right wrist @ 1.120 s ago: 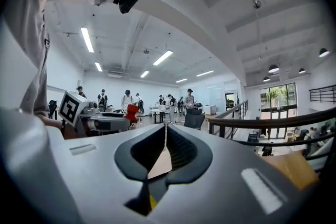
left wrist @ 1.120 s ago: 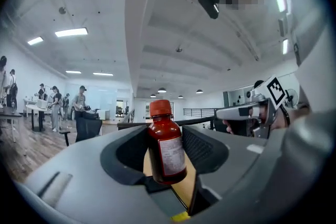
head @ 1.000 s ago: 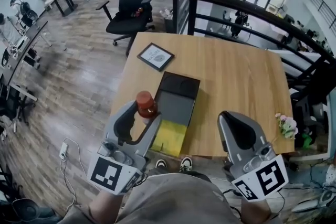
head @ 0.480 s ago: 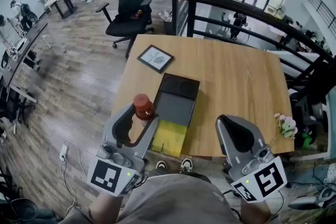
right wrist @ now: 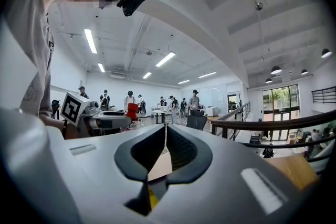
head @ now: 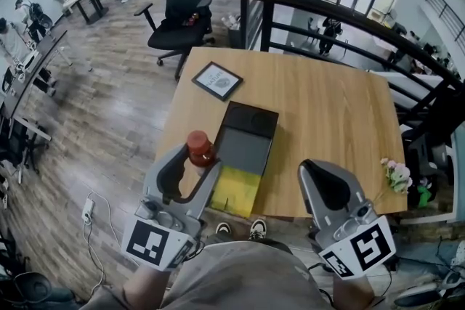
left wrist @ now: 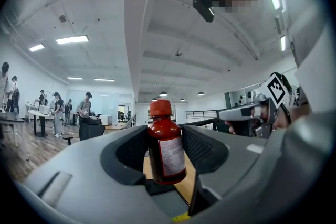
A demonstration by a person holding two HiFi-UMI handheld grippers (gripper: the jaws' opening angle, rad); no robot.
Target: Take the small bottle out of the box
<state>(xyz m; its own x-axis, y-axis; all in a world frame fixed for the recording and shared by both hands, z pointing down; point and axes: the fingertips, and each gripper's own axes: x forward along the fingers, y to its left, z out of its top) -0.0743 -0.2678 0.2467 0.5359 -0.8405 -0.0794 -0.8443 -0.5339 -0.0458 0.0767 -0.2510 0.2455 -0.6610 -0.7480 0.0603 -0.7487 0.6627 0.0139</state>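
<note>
**Small bottle held upright in the left gripper, beside the box**

The small dark-red bottle (left wrist: 166, 153), glossy, with an orange-red screw cap and a pale printed label too small to read, sits between the grey left gripper's (head: 197, 158) jaws, which press on its sides just below the shoulder. The bottle stands upright: its long axis runs vertically, cap on top, label turned toward the left gripper's camera. From the head view it is just left of the open dark-grey box (head: 244, 147), near the front left edge of the light wooden table (head: 330, 105); its base seems to be off the tabletop. The grey right gripper (right wrist: 164, 137) has its jaws closed together on nothing.
</note>
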